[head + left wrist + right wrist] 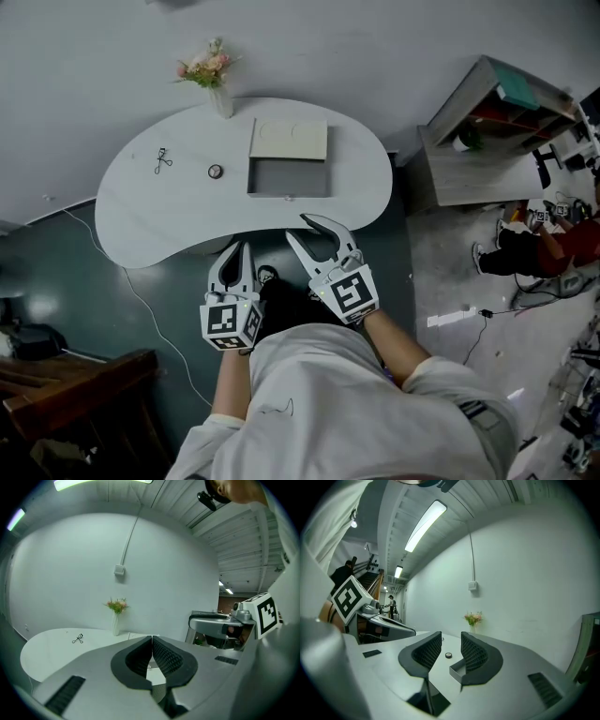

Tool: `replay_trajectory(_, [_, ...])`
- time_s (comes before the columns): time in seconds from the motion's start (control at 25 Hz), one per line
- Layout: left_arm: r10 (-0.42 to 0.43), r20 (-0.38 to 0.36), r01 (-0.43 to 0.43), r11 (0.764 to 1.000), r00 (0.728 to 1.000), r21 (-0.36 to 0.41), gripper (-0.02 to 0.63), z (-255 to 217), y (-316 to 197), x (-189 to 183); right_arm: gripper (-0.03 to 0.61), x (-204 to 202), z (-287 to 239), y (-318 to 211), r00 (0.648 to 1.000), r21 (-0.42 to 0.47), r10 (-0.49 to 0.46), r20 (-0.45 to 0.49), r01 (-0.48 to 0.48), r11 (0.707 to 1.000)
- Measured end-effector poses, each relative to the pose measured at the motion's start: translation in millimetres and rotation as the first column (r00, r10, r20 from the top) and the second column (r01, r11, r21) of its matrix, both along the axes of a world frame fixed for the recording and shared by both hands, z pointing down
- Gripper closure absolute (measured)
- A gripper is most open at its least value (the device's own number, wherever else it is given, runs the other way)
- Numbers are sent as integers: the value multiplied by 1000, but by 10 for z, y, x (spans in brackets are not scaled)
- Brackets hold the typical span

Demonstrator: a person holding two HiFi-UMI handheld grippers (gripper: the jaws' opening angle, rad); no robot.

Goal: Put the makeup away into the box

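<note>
An open grey box (289, 176) sits on the white kidney-shaped table (141, 216), with its cream lid (289, 140) lying flat behind it. Left of the box lie a small round compact (216, 171) and a black eyelash curler (163, 161). Both grippers hover at the table's near edge, apart from these items. My left gripper (246, 246) is shut, pads together (152, 640), and holds nothing. My right gripper (297, 228) is open and empty (451, 641). Between its jaws in the right gripper view I see the compact (448, 655) and the box corner (459, 670). The curler (78, 639) shows in the left gripper view.
A vase of flowers (217, 80) stands at the table's back edge against the wall. A grey cabinet (487, 141) stands to the right, with people and cables on the floor beyond. Dark furniture (75, 394) sits at the lower left.
</note>
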State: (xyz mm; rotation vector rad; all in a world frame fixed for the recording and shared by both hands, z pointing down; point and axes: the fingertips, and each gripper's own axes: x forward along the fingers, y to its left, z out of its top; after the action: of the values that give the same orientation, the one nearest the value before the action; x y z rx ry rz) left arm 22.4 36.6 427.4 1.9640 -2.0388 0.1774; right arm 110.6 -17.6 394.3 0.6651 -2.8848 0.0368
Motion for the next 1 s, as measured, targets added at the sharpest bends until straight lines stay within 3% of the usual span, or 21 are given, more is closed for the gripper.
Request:
replay_trajectory(0.4, [-43, -23, 43, 999, 999, -32, 593, 250, -242, -361, 440, -426, 250, -244, 992, -24, -95, -88, 93, 995])
replay_trajectory(0.68, [-73, -28, 72, 995, 997, -63, 592, 425, -510, -1031, 436, -1176, 409, -535, 958, -15, -198, -207, 200, 980])
replay_trajectory(0.8, [-81, -44, 77, 992, 996, -104, 592, 560, -586, -1388, 435, -1564, 499, -623, 929, -30, -260, -263, 261, 965])
replay_trajectory(1.0, [-61, -59, 53, 989, 996, -142, 592, 697, -809, -1939, 423, -2204, 707, -705, 841, -39, -380, -385, 397, 917])
